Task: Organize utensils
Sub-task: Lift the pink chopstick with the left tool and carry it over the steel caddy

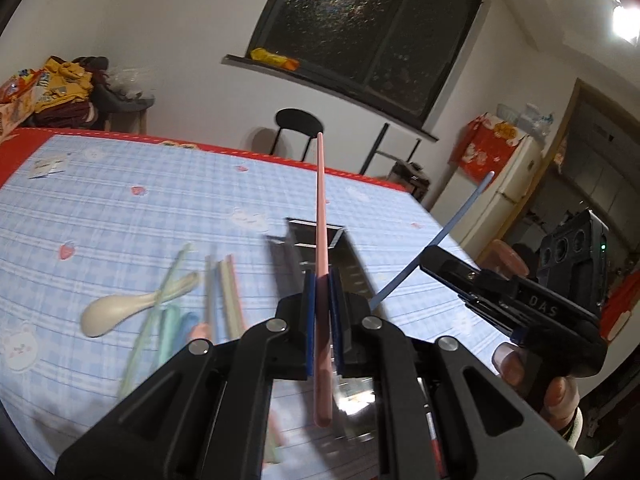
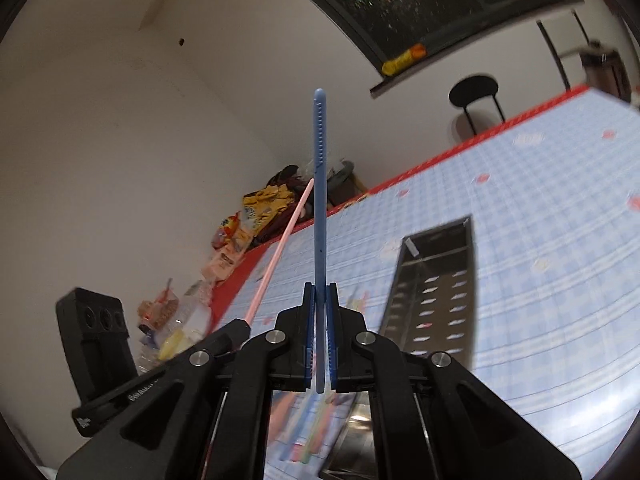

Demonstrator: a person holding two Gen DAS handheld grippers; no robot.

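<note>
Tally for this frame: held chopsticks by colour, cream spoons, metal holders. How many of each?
Pink chopstick, held: 1
Blue chopstick, held: 1
Cream spoon: 1
Metal holder: 1
Total: 4
The loose sticks beside the spoon are too blurred to count and are left out.

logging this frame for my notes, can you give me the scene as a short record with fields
left gripper: jaws shut on pink chopstick, lifted, tip pointing up and away
right gripper: jaws shut on blue chopstick, also lifted
holder: dark perforated metal box lying on the tablecloth
left on the table: cream spoon and a blurred loose pile of pastel chopsticks beside it
background: black stool, dark window
</note>
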